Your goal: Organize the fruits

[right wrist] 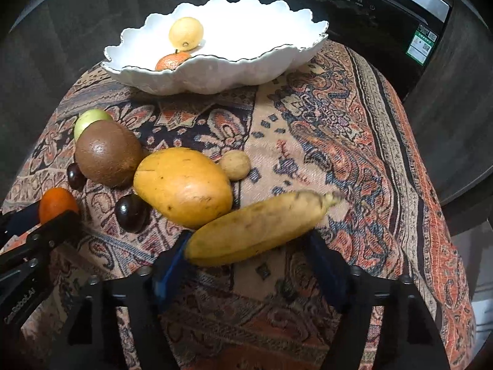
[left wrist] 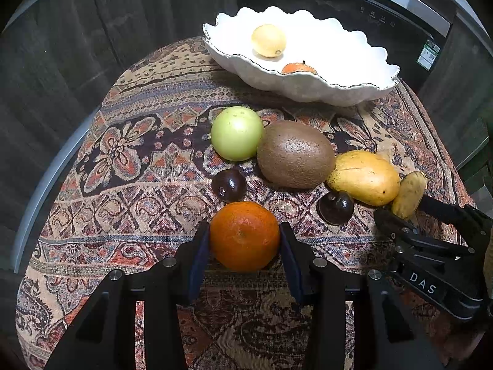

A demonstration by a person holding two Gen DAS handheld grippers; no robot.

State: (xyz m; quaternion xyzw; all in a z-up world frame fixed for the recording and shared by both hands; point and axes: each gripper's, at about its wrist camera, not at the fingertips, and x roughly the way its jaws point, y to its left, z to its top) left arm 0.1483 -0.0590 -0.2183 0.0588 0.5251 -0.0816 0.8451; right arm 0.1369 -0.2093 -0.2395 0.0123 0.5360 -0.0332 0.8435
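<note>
My left gripper (left wrist: 245, 240) is shut on an orange (left wrist: 245, 236) that rests on the patterned cloth; the orange also shows in the right wrist view (right wrist: 57, 205). My right gripper (right wrist: 249, 246) has a small banana (right wrist: 255, 228) between its fingers, blurred; the jaws look wide and contact is unclear. The banana also shows in the left wrist view (left wrist: 408, 194). A white scalloped bowl (left wrist: 308, 88) at the back holds a lemon (left wrist: 268, 40) and a tangerine (left wrist: 299, 68).
On the cloth lie a green apple (left wrist: 237, 132), a kiwi (left wrist: 294, 154), a mango (left wrist: 363, 177), two dark plums (left wrist: 229, 185) (left wrist: 336, 207) and a walnut-like nut (right wrist: 234, 165). A dark appliance (left wrist: 354, 6) stands behind the round table.
</note>
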